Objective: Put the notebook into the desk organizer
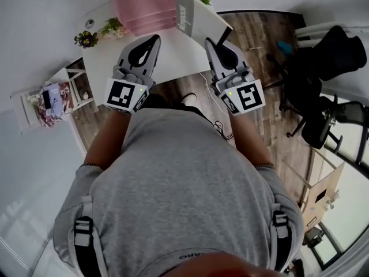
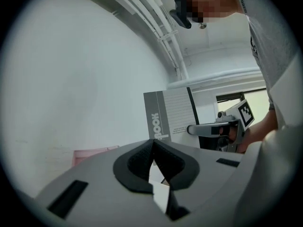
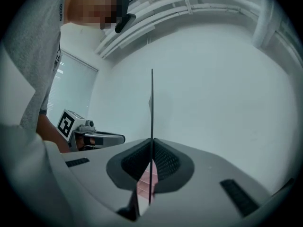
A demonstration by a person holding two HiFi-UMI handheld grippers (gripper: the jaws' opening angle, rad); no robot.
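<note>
Head view, steeply down over the white desk: grips the grey notebook in the right gripper, fingers narrowed tight on its lower edge. Holds it raised at the right side of the pink desk organizer, not inside it. Shows the left gripper empty, fingers pressed together, just in front of the organizer. Right gripper view: notebook edge-on, a thin line between the pads.
</note>
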